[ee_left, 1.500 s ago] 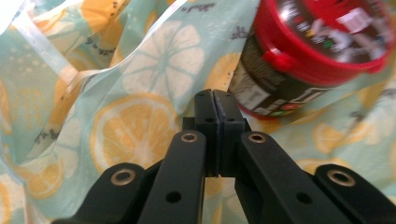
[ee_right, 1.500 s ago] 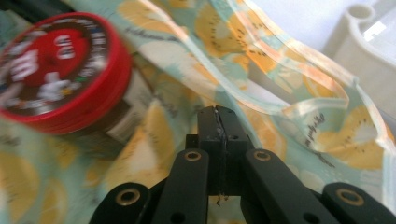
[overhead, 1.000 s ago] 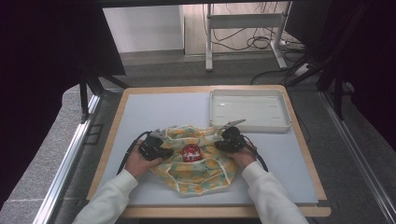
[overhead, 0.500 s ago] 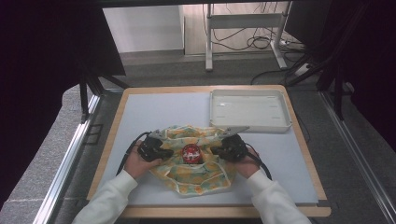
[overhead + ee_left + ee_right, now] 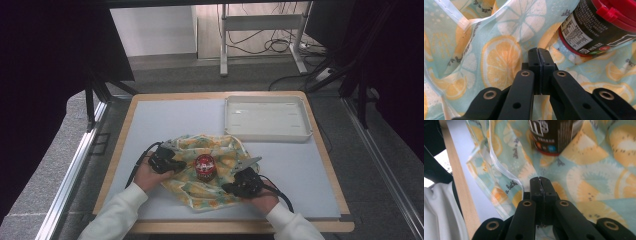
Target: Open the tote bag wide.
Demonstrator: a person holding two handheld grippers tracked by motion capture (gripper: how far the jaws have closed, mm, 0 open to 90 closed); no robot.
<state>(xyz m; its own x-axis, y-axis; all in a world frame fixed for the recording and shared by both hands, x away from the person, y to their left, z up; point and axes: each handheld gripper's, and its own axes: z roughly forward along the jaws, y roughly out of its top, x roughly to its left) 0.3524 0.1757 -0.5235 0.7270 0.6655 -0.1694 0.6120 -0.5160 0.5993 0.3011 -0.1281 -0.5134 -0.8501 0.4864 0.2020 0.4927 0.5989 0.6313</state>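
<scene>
The grey table (image 5: 165, 120) has free room behind the lemon cloth (image 5: 210, 187); both grippers, left (image 5: 176, 165) and right (image 5: 231, 188), are closed on it, near the front edge.

Cloth (image 5: 599, 180) print reads "a bette…" in script, partly legible. Jar (image 5: 594, 27) label has small print, too fine to read.

Lemon-print aqua cloth (image 5: 220, 187) — red-capped black jar (image 5: 204, 167)

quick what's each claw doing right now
Left claw: closed, jaws pressed together on the lemon-print cloth.
Right claw: closed, pinching the same cloth near the red-lidded jar.
</scene>
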